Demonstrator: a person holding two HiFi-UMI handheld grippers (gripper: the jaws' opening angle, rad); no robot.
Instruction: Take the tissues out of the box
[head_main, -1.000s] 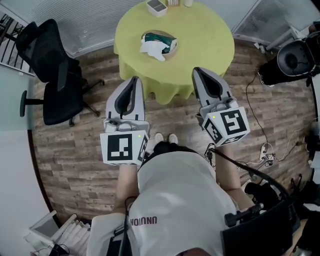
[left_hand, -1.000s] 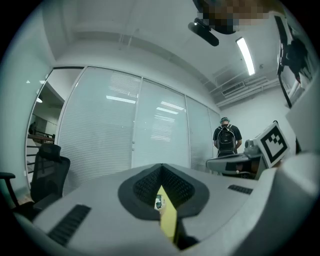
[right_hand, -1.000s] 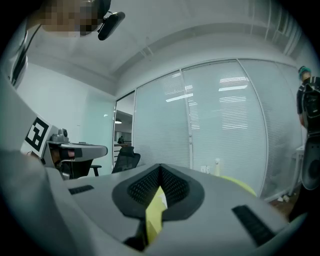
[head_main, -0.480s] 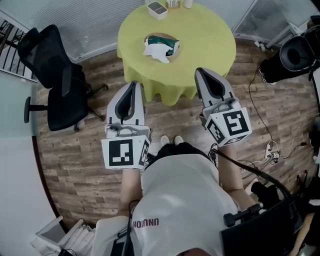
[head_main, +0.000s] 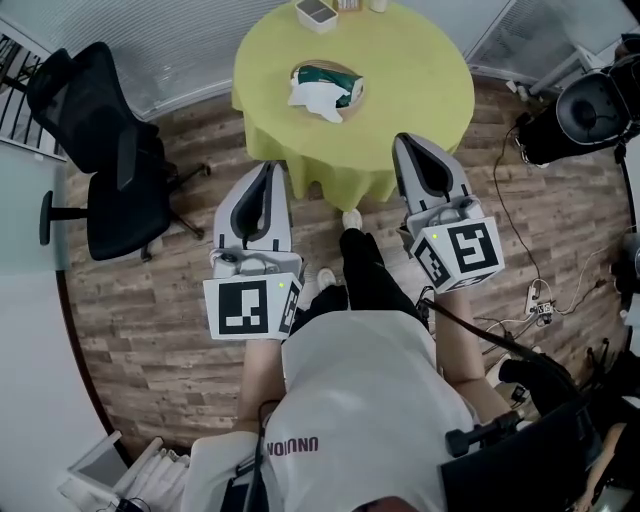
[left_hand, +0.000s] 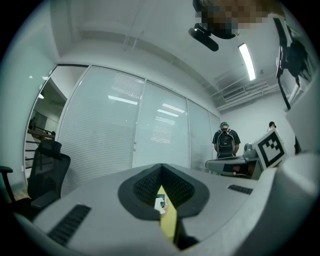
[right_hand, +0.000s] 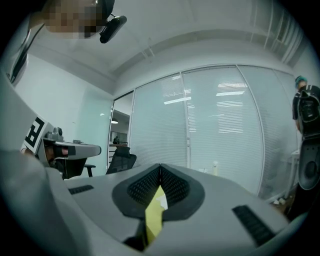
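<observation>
Footing is what has changed: a moment ago both of the person's shoes stood side by side between the two marker cubes. Now one black-trousered leg reaches forward, its pale shoe planted just short of the hanging cloth of the round yellow-green table. The table itself sits much where it did in the head view, so this reads as the first stride of an approach, not an arrival. Both tools have kept their pose, held level and pointing at the table's near edge. The left claw has its dark ribbed pads meeting at the tips in its own view, with only a sliver of yellow cloth showing through the slot below them and nothing caught between. The right claw is likewise pressed together and empty. The green tissue box lies on the table toward its middle, with a crumpled white tissue already spilling out of its opening on the near side. It is well apart from both claws. A small grey tray sits at the far rim, and a black office chair stands off to the left. For the task, this means nothing has been drawn from the box yet. The rest of the gap probably has to be closed before a claw can part and pinch that loose tissue. A light box may lift along with the tissue, so the other claw might need to steady it.
</observation>
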